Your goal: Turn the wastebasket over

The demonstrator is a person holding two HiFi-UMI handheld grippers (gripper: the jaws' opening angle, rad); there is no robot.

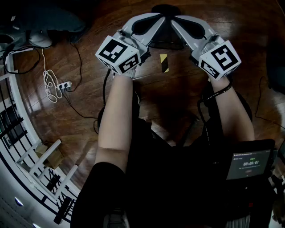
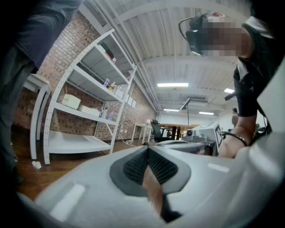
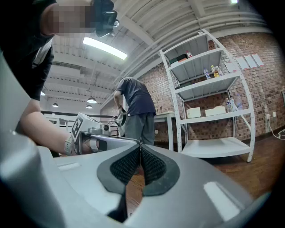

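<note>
Nearest is the person's dark torso, with a small screen [image 1: 250,164] at the right hip. Both bare forearms reach forward and level.

The left gripper [image 2: 148,149] has its jaws pressed together with nothing between the pads. The right gripper [image 3: 140,147] is the same, closed on nothing. In the head view the two tips nearly meet out front, above the wood floor [image 1: 89,102].

A yellow-black tape mark [image 1: 164,63] lies on the floor just under the grippers. A dark round shape [image 1: 165,9] sits past the tips at the frame edge. It may be the wastebasket, but I can't tell, and neither gripper view shows a basket.

Step, as a judgement: this looks like a start pose, with the task not yet begun. The next move calls for spreading the jaws, finding the basket's rim or wall, gripping it and rotating it.

Room to move:
- The floor ahead is mostly free.
- A white cable [image 1: 50,83] and power strip [image 1: 65,84] lie to the left.
- A white rack [image 1: 26,147] crowds the near left.
- Farther off, white shelving [image 3: 213,89] stands against the brick wall, and another person [image 3: 136,107] stands by a table.
</note>
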